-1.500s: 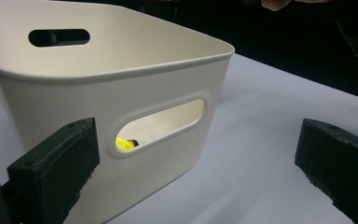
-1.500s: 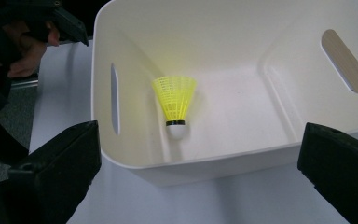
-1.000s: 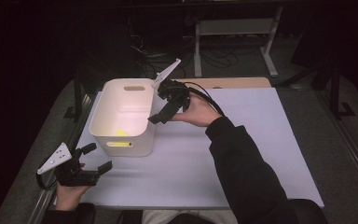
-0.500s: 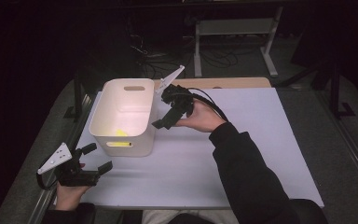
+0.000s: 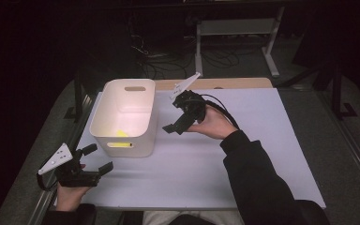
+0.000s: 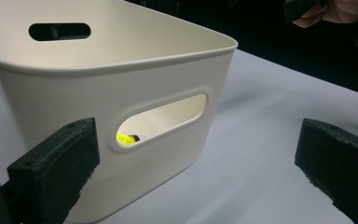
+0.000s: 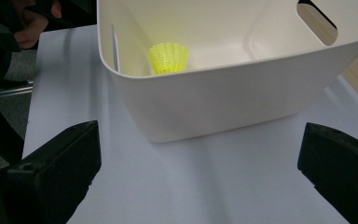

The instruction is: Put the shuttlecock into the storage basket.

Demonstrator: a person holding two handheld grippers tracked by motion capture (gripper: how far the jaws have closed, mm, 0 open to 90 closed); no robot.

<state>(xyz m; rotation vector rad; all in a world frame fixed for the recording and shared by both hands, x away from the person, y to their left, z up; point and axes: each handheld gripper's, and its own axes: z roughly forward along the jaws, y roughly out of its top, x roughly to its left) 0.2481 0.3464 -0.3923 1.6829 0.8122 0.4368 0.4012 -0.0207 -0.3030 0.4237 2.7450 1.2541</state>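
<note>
Right gripper [image 5: 182, 123] withdrawn, yellow shuttlecock [image 7: 168, 58] in bin [image 5: 143, 136]

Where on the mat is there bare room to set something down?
The white mat is bare right of the right gripper, out to its right edge, and along the front between both forearms. It is tighter at the left, where the cream plastic bin sits with the left gripper before it.

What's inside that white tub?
A yellow shuttlecock lies in the white tub, near one end. The tub's near wall hides part of the floor.
</note>
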